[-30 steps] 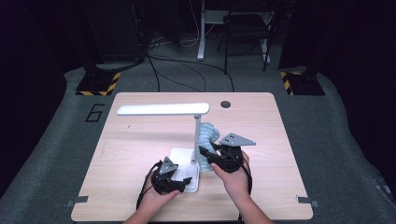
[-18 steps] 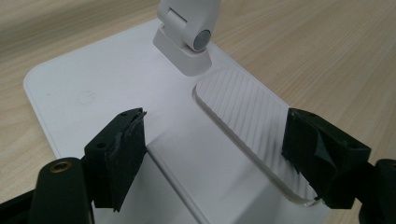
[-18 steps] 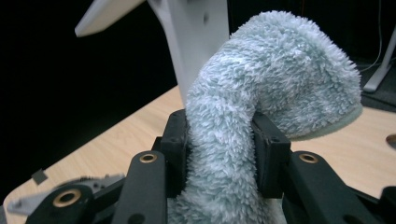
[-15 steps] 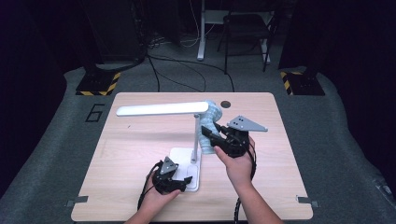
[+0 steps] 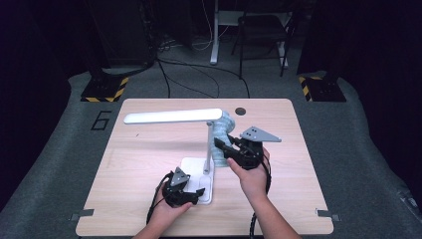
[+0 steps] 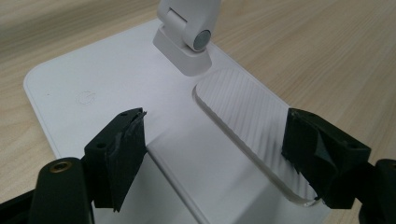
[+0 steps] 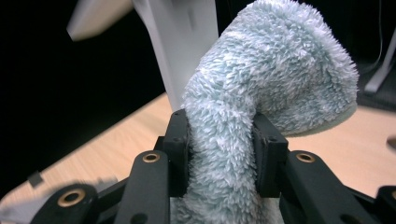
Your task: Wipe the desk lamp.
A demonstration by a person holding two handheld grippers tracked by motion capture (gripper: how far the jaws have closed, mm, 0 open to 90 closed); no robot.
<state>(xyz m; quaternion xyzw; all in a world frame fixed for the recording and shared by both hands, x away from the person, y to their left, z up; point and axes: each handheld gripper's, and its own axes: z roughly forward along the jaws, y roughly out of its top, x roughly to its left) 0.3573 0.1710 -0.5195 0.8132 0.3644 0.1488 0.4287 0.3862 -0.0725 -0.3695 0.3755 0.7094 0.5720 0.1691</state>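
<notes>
The lamp's white base (image 5: 198,175) sits near the front edge of the wooden surface (image 5: 139,154), left of centre. Its post (image 5: 207,148) rises upright and carries a long white head (image 5: 173,116) that reaches leftward, level above the surface. Bare wood lies open to the left beneath the head, and to the right as far as the right edge. A round grommet hole (image 5: 241,111) lies near the far edge. Around the surface, the floor is grey carpet.

Left tongs (image 5: 195,193): placed at the front edge of the lamp base, low over it. In the left gripper view the left tongs (image 6: 215,144) stand spread wide, one jaw on each side of the ribbed recessed panel (image 6: 254,126) in the base. Whether the pads press on the base cannot be determined.

Right tongs (image 5: 222,147): held above the surface just right of the post. They are clenched on a pale blue fluffy cloth (image 5: 224,135), and the jaws have just been closing further on it. In the right gripper view the right tongs (image 7: 223,149) pinch the cloth (image 7: 275,84) at its narrow middle; its upper part bulges and folds over to the right, close beside the post (image 7: 182,46).
</notes>
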